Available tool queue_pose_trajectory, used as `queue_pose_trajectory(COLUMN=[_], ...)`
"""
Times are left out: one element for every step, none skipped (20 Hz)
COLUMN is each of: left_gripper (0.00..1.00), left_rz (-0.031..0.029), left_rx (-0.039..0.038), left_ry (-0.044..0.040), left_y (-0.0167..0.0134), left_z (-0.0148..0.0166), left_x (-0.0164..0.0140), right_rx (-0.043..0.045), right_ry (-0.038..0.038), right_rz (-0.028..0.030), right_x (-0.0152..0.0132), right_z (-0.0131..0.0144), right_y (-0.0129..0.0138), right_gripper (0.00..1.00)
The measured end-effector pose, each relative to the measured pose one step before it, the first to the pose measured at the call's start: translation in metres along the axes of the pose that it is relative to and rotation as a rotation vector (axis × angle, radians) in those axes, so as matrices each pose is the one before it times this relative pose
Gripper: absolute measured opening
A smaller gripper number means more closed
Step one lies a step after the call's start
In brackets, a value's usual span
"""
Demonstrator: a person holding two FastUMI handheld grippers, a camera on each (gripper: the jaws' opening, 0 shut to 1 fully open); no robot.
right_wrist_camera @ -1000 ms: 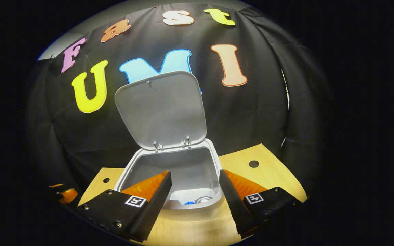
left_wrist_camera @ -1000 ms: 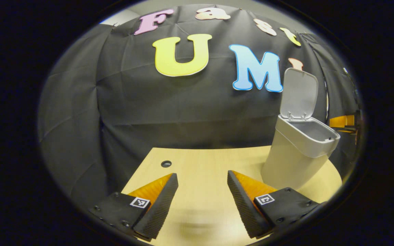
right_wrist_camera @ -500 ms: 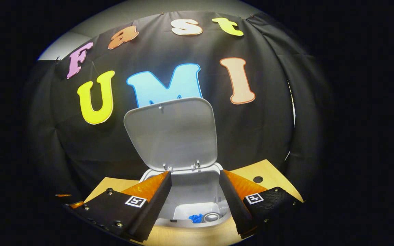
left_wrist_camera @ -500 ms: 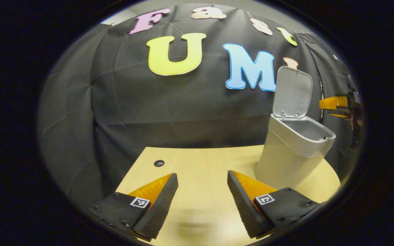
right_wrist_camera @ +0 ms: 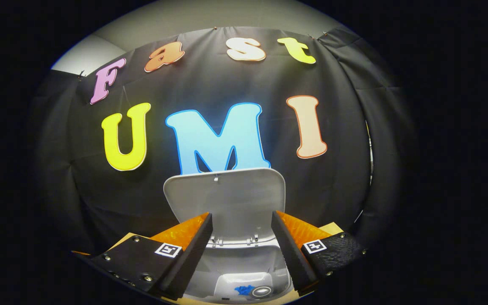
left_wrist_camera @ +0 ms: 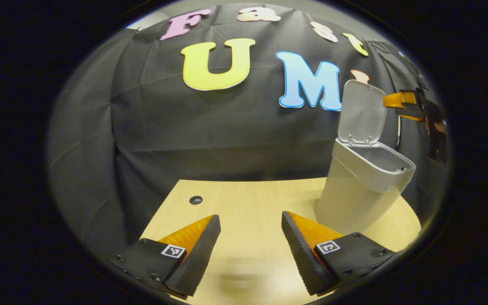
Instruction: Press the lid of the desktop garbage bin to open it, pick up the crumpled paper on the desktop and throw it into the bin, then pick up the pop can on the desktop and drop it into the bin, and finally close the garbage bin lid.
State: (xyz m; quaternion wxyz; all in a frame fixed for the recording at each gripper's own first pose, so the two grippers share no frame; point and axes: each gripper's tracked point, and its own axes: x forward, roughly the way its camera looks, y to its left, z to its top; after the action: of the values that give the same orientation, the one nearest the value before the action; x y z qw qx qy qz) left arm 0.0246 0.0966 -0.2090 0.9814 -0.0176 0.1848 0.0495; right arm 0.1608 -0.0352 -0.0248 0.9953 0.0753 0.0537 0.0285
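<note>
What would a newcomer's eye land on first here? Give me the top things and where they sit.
The pale garbage bin at the desk's right end, its lid standing open. The right tool hangs open above the bin's mouth, where a can top and something blue lie inside. The left tool is open over the bare wooden desk.

No readable text stands on the bin (left_wrist_camera: 360, 195) or desk (left_wrist_camera: 252, 203).
</note>
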Motion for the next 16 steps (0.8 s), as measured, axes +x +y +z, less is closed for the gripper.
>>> queue_pose_trajectory(left_gripper=[1.0,1.0,0.95,0.9,0.96,0.85,0.85,0.85,0.85,0.97,0.97,0.97,0.97,1.0,1.0,0.97], left_rz=[0.00059,-0.00006,0.0005,-0.00052,0.00007,-0.00022,0.00068,0.00232,0.00046,0.00033,0.00018,-0.00021,0.00085,0.00329,0.00339,0.0035], left_rx=[-0.00219,-0.00255,-0.00263,-0.00256,-0.002,-0.00103,-0.0003,0.00047,0.00113,0.00049,-0.00073,-0.00306,-0.00475,-0.00491,-0.00374,-0.00346], left_ry=[0.00241,0.00303,0.00277,0.00317,0.00384,0.00389,0.00328,0.00194,0.00093,0.00155,0.00174,0.00172,0.00243,0.00229,0.00297,0.00231], left_y=[0.00063,0.00039,0.00053,0.00063,0.00053,0.0003,0.00062,0.00115,0.00071,0.00045,0.00049,0.00177,0.00104,0.00136,0.00122,0.00147], left_z=[-0.00118,-0.00095,-0.00058,-0.00078,-0.00144,-0.00138,-0.00049,-0.00162,-0.00057,-0.00049,-0.00088,-0.00091,-0.00132,-0.00218,-0.00151,-0.00172], left_x=[0.00082,0.00141,0.0013,0.00149,0.00131,0.00296,0.00168,0.00156,0.00091,0.00074,0.00033,-0.00067,-0.00002,0.00053,0.00051,0.00011], right_rx=[-0.00209,-0.00097,0.00078,0.00112,-0.0005,-0.00149,0.00051,0.00475,0.00551,0.00297,0.00191,0.00313,0.00251,-0.00007,-0.00185,-0.00342], right_ry=[-0.00985,-0.01055,-0.00942,-0.01204,-0.01384,-0.0158,-0.01461,-0.01095,-0.00904,-0.01077,-0.01369,-0.01652,-0.01398,-0.00538,-0.00483,-0.00545], right_rz=[-0.00078,-0.0005,-0.00001,0.00025,0.0017,-0.00019,0.00009,0.00376,0.00422,0.00308,-0.00013,-0.0009,-0.00103,-0.00196,-0.00363,-0.00461], right_x=[0.00315,0.00263,0.0036,0.0034,0.00159,0.00203,0.0019,0.00185,0.00205,0.00209,0.00176,0.0024,0.00313,0.00335,0.00329,0.00498], right_z=[0.00369,0.0046,0.00303,0.00377,0.00356,0.00388,0.00425,0.00338,0.00361,0.00318,0.00561,0.00517,0.00478,0.00262,0.00171,0.00193], right_y=[0.00113,0.0005,0.00118,0.00085,0.00152,0.00046,0.0007,0.00207,0.00209,0.00115,0.00074,0.001,0.00059,0.00068,0.0007,-0.00038], right_gripper=[0.89,0.89,0.89,0.93,0.89,0.93,0.89,0.89,0.89,0.89,0.89,0.89,0.89,0.89,0.88,0.89])
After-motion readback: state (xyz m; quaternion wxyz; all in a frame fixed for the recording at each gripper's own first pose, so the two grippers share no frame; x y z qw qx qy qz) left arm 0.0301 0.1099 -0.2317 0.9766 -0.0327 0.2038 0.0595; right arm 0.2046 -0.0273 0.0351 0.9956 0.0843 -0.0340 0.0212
